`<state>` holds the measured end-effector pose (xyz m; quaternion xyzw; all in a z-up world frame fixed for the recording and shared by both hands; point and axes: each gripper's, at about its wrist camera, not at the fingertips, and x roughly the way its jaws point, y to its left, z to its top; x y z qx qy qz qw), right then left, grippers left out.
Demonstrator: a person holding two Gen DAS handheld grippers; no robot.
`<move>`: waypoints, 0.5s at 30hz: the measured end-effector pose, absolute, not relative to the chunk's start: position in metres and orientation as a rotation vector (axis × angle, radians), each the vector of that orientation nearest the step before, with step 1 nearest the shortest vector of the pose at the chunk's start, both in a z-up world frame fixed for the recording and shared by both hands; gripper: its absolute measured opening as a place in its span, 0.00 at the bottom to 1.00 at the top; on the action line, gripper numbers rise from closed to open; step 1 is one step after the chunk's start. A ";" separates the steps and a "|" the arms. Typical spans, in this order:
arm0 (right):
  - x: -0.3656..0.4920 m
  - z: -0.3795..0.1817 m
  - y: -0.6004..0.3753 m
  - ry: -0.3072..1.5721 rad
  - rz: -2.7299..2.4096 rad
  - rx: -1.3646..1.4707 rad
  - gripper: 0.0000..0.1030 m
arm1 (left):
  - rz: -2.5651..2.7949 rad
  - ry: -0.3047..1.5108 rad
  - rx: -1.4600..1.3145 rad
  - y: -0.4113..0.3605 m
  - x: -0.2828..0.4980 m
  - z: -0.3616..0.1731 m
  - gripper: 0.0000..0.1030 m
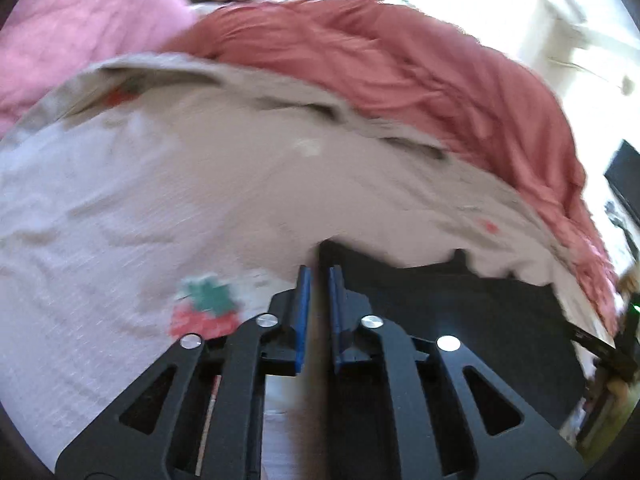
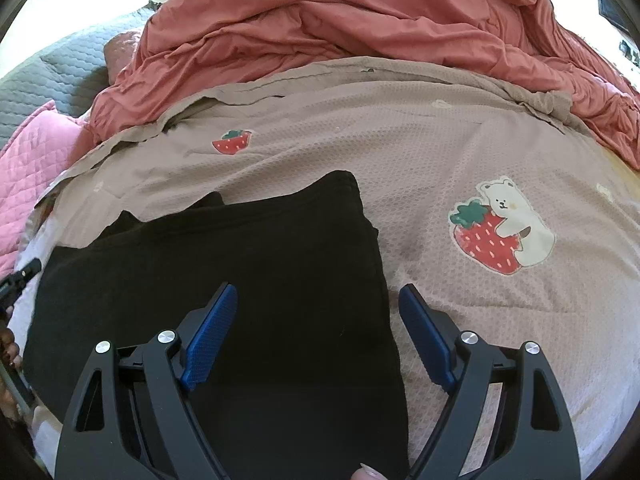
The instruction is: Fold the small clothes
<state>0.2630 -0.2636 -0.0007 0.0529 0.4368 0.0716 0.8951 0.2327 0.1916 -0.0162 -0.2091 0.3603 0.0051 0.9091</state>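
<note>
Black garment lies flat on the beige strawberry blanket — right gripper hovers over its right edge, jaws wide apart, holding nothing; left gripper at its left edge, jaws nearly together, nothing visibly between them

One black garment lies on one beige waffle-weave bedspread; one rumpled coral-red duvet; one pink quilted blanket; one grey quilted cover; two plain strawberry patches; one bear-with-strawberry patch; two grippers.
</note>
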 end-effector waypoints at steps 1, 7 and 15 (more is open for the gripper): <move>0.264 0.000 -0.264 0.903 0.147 0.109 0.79 | -0.004 0.746 -0.459 0.194 0.233 -0.018 0.15; 0.277 0.011 -0.278 0.871 0.119 0.114 0.79 | -0.106 0.761 -0.501 0.185 0.227 -0.016 0.40; 0.311 -0.015 -0.283 0.962 0.106 0.097 0.75 | -0.085 0.863 -0.344 0.145 0.225 -0.031 0.57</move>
